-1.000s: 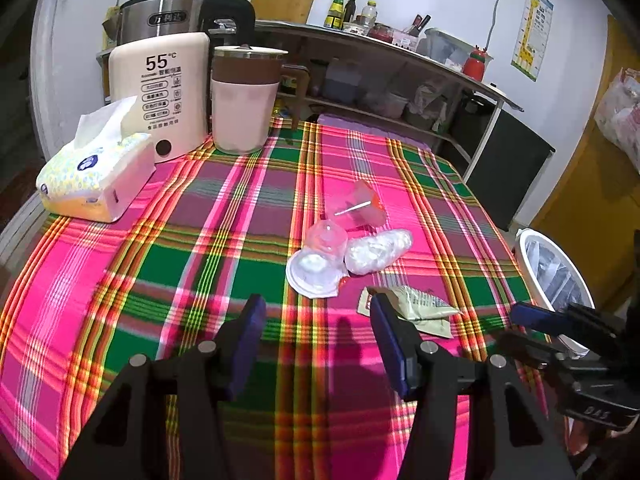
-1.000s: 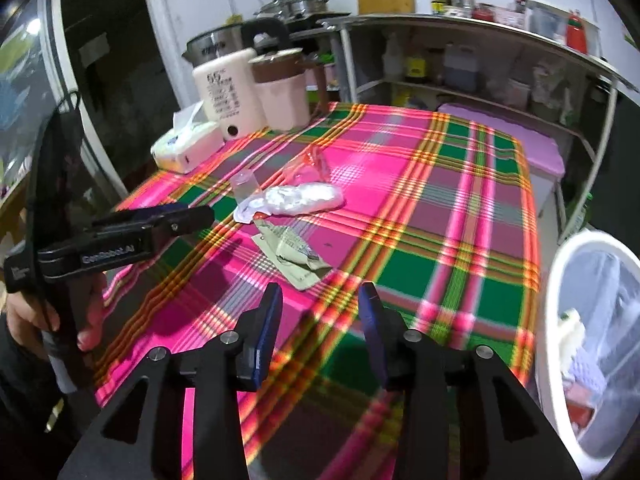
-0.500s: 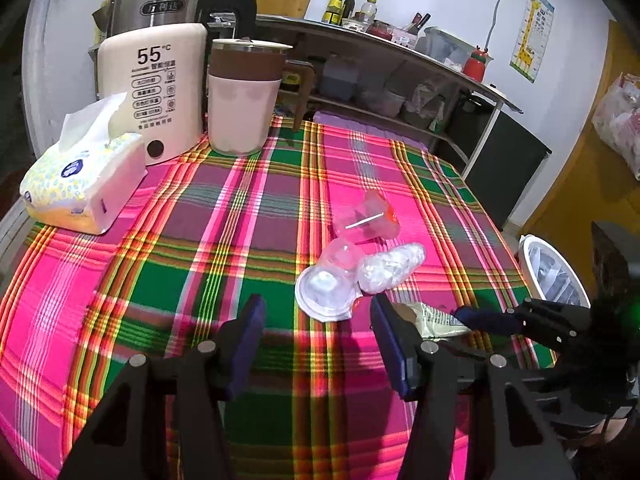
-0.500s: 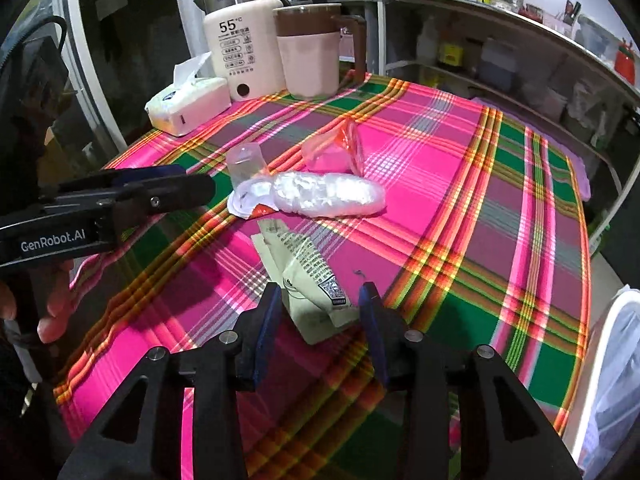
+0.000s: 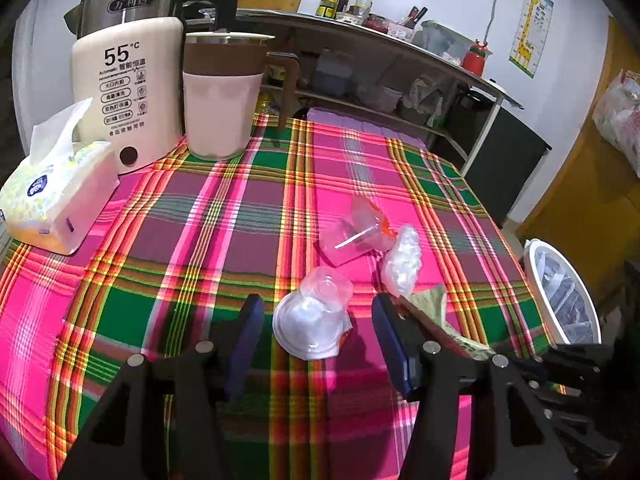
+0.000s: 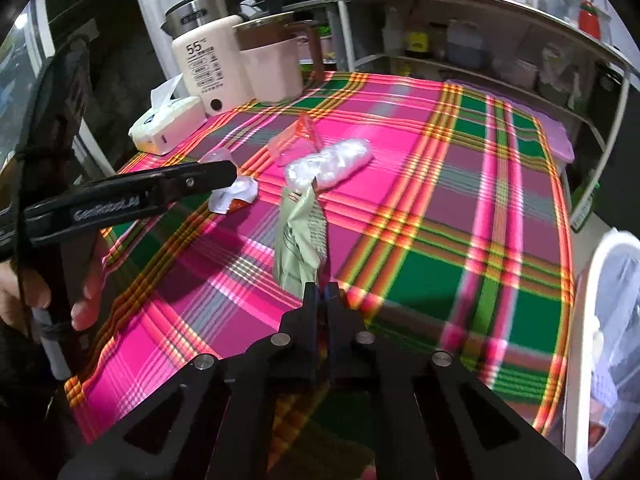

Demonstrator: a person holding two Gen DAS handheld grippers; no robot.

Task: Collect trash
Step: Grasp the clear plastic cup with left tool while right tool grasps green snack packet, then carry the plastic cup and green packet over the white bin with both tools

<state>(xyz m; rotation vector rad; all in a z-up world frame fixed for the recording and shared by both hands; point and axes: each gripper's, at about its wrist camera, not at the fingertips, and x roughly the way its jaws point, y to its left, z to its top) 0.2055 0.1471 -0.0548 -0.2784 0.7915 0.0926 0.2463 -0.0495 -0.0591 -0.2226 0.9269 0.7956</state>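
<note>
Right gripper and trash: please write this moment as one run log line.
right gripper: shut on wrapper, lifted | left gripper: open, around cup | bin: right of table

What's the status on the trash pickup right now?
Right gripper shut on green wrapper. Left gripper open around plastic cup. Bin at right, path clear.

Right gripper (image 6: 322, 294) fingers clamped on green wrapper (image 6: 300, 240), above tablecloth (image 6: 440, 208).
</note>
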